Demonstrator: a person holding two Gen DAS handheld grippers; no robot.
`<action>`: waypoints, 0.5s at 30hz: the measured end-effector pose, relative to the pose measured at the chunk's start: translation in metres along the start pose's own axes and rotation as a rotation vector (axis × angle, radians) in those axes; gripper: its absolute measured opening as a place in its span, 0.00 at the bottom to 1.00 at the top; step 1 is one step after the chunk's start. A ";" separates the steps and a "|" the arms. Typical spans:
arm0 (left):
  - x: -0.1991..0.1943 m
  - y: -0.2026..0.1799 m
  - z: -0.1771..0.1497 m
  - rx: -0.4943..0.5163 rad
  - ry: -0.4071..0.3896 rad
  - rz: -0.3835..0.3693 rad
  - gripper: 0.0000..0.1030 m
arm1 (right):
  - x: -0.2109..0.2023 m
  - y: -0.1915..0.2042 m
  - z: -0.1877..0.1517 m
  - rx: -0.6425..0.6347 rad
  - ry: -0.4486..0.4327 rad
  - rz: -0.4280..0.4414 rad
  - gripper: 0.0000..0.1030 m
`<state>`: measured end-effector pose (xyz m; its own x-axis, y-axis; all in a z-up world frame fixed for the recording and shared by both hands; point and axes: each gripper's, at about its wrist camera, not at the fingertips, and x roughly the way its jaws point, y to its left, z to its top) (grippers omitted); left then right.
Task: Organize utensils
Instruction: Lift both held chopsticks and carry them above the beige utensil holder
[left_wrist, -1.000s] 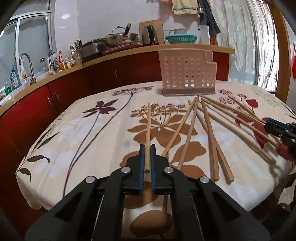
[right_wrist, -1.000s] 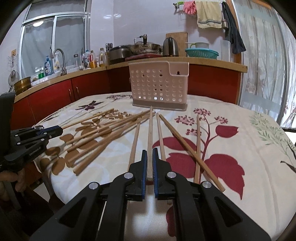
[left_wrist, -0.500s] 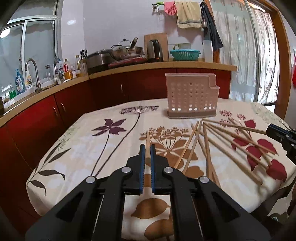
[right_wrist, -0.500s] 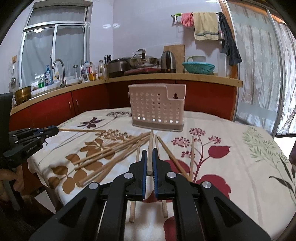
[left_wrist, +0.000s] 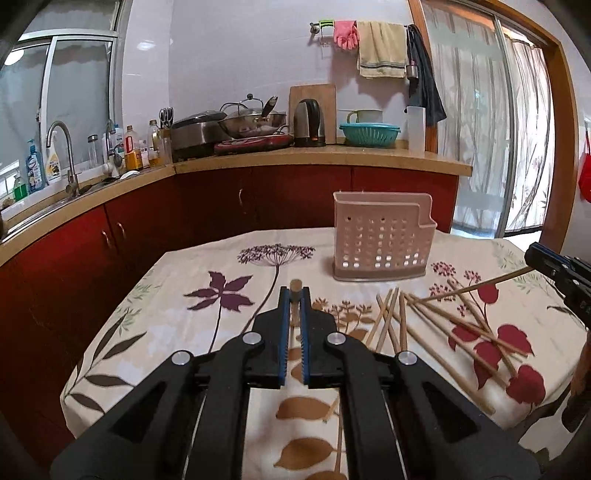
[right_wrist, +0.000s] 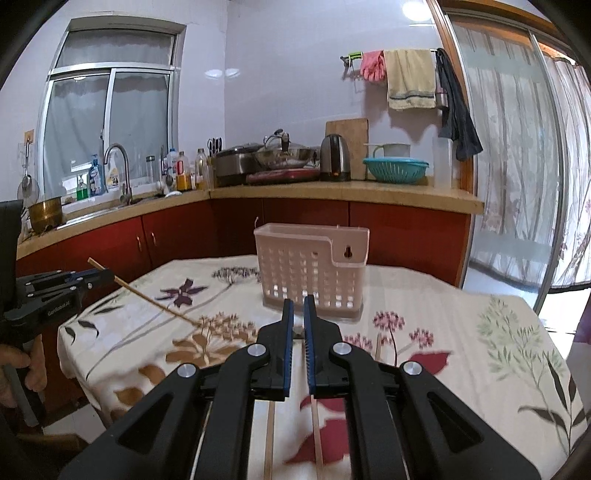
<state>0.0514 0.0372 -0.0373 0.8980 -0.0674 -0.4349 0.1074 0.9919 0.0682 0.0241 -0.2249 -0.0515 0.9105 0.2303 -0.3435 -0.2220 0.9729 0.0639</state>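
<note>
My left gripper (left_wrist: 294, 295) is shut on a wooden chopstick (left_wrist: 295, 286), whose end pokes out between the blue pads above the table. In the right wrist view the left gripper (right_wrist: 94, 276) holds that chopstick (right_wrist: 155, 301) slanting down toward the cloth. My right gripper (right_wrist: 298, 306) is shut on another chopstick (left_wrist: 480, 284), which in the left wrist view runs from the right gripper (left_wrist: 535, 258) down to the pile. Several loose chopsticks (left_wrist: 443, 328) lie on the table. A beige perforated utensil holder (left_wrist: 380, 240) (right_wrist: 310, 273) stands upright beyond both grippers.
The table wears a floral cloth (left_wrist: 184, 314) (right_wrist: 461, 332). A person's hand (right_wrist: 22, 365) grips the left tool. Red cabinets (left_wrist: 147, 221) and a worktop with a sink, pots and a kettle (left_wrist: 309, 123) curve behind the table. Curtained glass doors (right_wrist: 517, 184) are at the right.
Both grippers have risen off the table, each lifting its chopstick. The pile now lies lower in both views and the holder looks closer to level.
</note>
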 end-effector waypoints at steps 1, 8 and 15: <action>0.002 0.001 0.004 0.001 -0.001 -0.002 0.06 | 0.005 -0.002 0.006 0.003 -0.006 0.003 0.06; 0.022 0.005 0.028 0.020 -0.013 -0.001 0.06 | 0.034 -0.006 0.029 0.000 -0.044 0.000 0.06; 0.041 0.006 0.048 0.031 -0.039 -0.007 0.06 | 0.058 -0.006 0.042 -0.006 -0.068 0.005 0.06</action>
<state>0.1098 0.0351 -0.0117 0.9131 -0.0790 -0.4001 0.1262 0.9876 0.0930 0.0930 -0.2170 -0.0322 0.9310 0.2362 -0.2782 -0.2285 0.9717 0.0602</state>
